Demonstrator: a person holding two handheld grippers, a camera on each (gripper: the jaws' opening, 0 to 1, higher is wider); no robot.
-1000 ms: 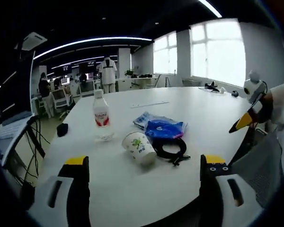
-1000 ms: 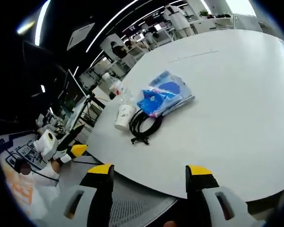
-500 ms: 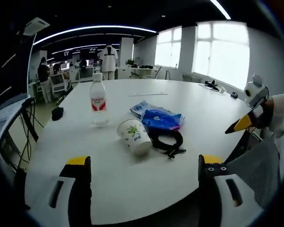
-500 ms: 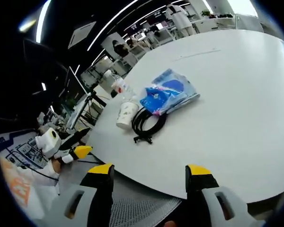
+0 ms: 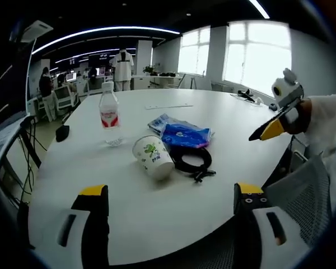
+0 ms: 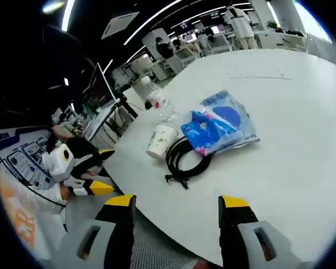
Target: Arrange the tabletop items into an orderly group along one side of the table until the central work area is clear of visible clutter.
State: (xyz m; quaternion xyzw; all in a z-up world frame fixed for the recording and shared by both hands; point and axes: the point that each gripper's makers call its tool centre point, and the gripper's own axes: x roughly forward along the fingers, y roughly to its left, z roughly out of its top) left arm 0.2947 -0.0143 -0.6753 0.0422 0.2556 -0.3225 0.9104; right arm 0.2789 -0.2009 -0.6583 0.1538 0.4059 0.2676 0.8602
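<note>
White and smooth, the round tabletop [image 5: 173, 224] carries a small cluster at the middle of the left gripper view. A paper cup [image 5: 152, 157] printed in green is seen tipped on its side there; it is judged light and easily crushed, so it would best be pinched gently across the rim or body. Just right of it a black cable [image 5: 191, 161] lies in a loose coil; limp and springy, it is likely to uncoil unless taken across several loops together. Behind it, a blue plastic packet [image 5: 182, 134] lies flat, crinkled and probably slippery, best taken by an edge. At upper left of the cluster, a clear water bottle [image 5: 108, 117] with a red label stands upright; it looks rigid and heavier, and its waist is suggested as the hold.

Both left tongs [image 5: 171, 193] and right tongs [image 6: 173, 204] are spread, pinching nothing, short of the tabletop edge.
</note>
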